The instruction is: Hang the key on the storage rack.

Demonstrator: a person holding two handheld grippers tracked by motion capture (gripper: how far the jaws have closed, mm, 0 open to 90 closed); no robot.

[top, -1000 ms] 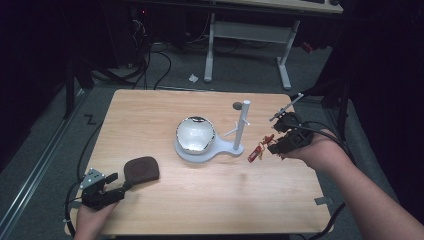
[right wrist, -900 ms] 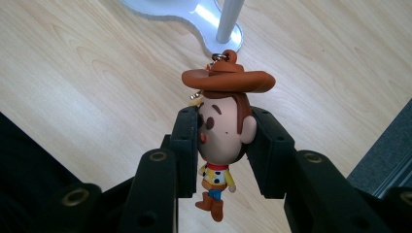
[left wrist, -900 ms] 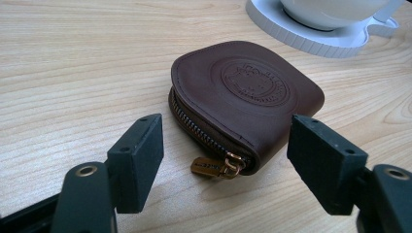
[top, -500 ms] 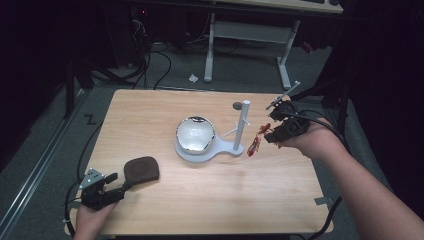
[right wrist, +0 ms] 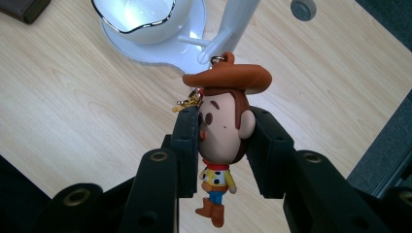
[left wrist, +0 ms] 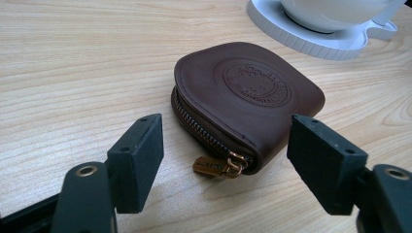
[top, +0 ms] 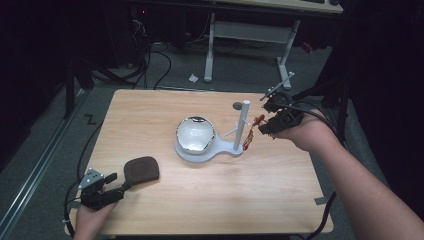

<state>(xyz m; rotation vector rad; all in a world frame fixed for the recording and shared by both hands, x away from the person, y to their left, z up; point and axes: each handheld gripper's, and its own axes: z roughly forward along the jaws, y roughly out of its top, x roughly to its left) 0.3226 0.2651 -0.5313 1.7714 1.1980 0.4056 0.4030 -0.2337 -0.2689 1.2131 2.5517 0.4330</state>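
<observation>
Clamped between the two black jaws of the right gripper (right wrist: 222,141) is a small cowboy figurine keyring with a brown hat and yellow shirt (right wrist: 222,131), held by its head — its boots hang below the jaws and a small gold clasp (right wrist: 188,103) sticks out at hat level. In the high view the right gripper (top: 265,126) is seen at the right side of the light wooden table (top: 210,200), just beside the white upright post with side pegs (top: 242,125), and the keyring (top: 250,134) dangles between gripper and post. The post rises from a flat white base (top: 220,150) that also carries a round white bowl with a dark rim (top: 195,134). A small grey disc (top: 237,105) lies on the table behind the post.

At the near left corner the left gripper (top: 116,186) is held low with its jaws spread wide apart and nothing between them. Just ahead of them lies a rounded brown leather zip pouch with an embossed emblem (left wrist: 248,97), flat on the wood — its brass zip pull (left wrist: 218,165) faces the left gripper (left wrist: 223,160). The pouch (top: 141,169) is well apart from the white base
</observation>
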